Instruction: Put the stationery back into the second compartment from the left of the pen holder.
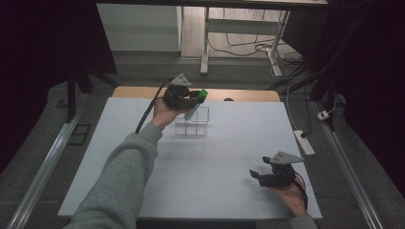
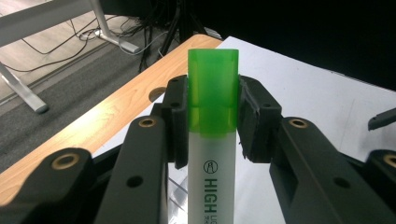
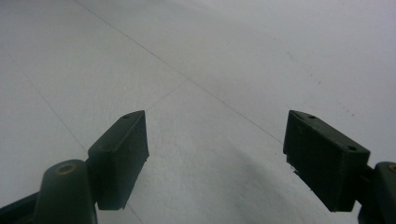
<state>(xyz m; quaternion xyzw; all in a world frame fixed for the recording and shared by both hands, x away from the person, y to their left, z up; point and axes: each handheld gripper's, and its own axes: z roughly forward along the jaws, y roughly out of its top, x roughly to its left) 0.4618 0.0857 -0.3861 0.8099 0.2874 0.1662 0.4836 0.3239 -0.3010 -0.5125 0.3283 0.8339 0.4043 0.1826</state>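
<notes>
High view: at the far side of the white table [image 1: 219, 157], the left gripper [image 1: 193, 98] holds a green-capped highlighter [image 1: 196, 106] tilted over a clear compartmented box [image 1: 193, 122], its lower end just above or inside the box. Left gripper view: both pads [image 2: 254, 119] press the highlighter [image 2: 212, 135] where green cap meets white barrel, the cap rising past the fingertips. Right gripper [image 1: 260, 175], well apart near the table's front right corner, rests with jaws spread wide and nothing between them.
</notes>
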